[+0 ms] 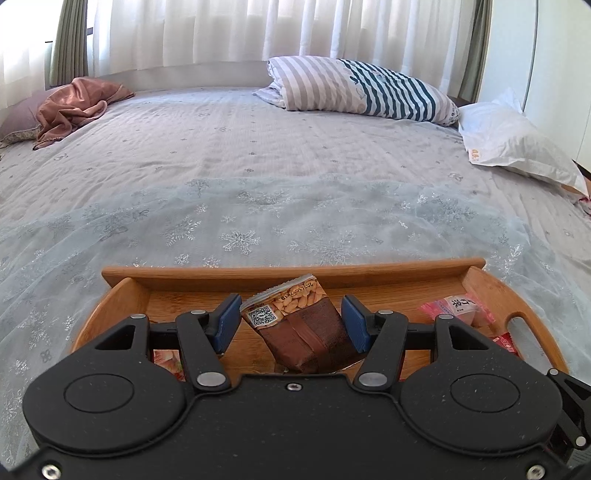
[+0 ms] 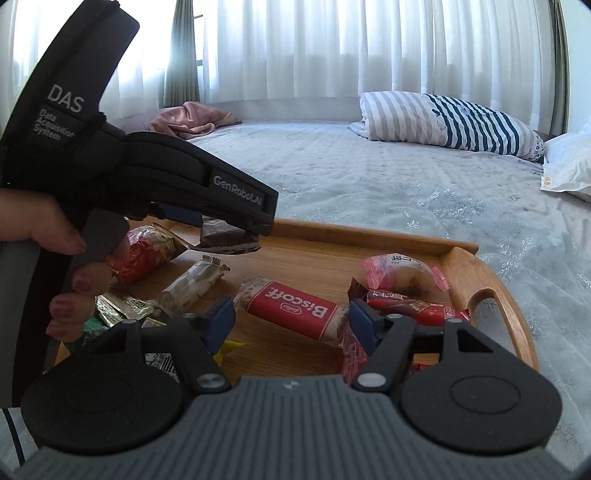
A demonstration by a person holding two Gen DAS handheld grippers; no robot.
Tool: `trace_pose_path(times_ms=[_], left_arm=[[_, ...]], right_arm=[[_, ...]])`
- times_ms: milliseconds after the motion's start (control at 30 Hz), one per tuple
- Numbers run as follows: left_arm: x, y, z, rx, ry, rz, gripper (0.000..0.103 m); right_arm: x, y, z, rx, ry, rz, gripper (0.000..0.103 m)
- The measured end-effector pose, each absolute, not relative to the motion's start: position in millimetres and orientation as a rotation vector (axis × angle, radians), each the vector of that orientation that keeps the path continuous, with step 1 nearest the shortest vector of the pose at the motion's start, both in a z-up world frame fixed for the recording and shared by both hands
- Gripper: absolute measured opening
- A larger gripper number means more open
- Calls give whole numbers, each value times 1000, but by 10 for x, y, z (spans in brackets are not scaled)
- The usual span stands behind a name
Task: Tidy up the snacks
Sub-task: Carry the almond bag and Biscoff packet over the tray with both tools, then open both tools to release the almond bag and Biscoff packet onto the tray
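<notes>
Snacks are spread on a wooden tray (image 2: 491, 266) on the bed (image 1: 258, 166); a brown peanut packet (image 1: 299, 325) is held up over it, clenched in the left gripper (image 1: 291, 325), which is tilted down. The right gripper (image 2: 291, 321) is held open above a Biscoff packet (image 2: 295, 310). Other packets are partly hidden behind the hand (image 2: 74, 258); white curtains (image 1: 258, 29) are seen behind.
</notes>
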State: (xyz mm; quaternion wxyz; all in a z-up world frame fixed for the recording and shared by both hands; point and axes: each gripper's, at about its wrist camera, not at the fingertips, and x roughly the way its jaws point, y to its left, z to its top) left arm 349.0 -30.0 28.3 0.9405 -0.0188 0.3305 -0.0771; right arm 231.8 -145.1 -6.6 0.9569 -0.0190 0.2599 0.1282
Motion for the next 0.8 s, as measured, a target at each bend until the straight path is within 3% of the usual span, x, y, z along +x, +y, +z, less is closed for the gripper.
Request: trace_pose_path(times_ms=[600,667,700,800], left_arm=[[3595,-322,137,-4,715,-126,58],[3587,-315,139,0,717,-122,61],[3579,-308,146,-2,717,-121,64],[3539,-278,183,-12,710,-120,75]], right_arm=[[2365,-1453,-68,-46,541,268,73],[2367,-1458,-65,-44,540,271,75],[2364,-1459,-60,-43,537,272,82],[2349,-1465,-48,-39,530,278,86]])
